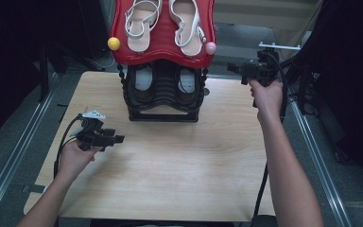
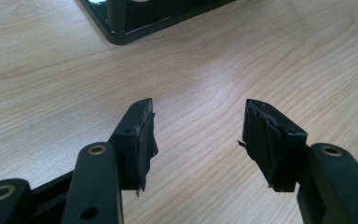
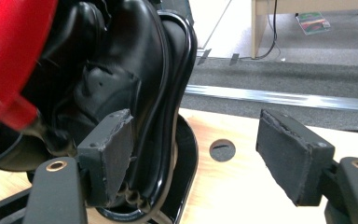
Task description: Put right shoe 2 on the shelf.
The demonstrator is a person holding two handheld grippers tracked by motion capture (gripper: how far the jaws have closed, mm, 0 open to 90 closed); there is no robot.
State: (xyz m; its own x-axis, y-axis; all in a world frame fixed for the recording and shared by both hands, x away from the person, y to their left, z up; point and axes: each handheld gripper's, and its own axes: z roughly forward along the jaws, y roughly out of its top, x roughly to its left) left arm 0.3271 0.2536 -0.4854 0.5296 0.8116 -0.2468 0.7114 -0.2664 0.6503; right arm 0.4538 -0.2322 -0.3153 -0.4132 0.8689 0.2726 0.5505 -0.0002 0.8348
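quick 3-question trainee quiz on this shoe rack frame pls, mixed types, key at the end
1. True or false: the pair of white strappy sandals lies on the red plastic top shelf of the black two-tier shoe rack.
2. Which gripper is nearer the rack? A) left gripper B) right gripper
3. Fill in: the jaws of both grippers are ____, with nothing between them.

Key:
1. True.
2. B: it is beside the rack's right edge, level with the lower tier holding dark shoes; the left is over the bare light wooden table.
3. Open.
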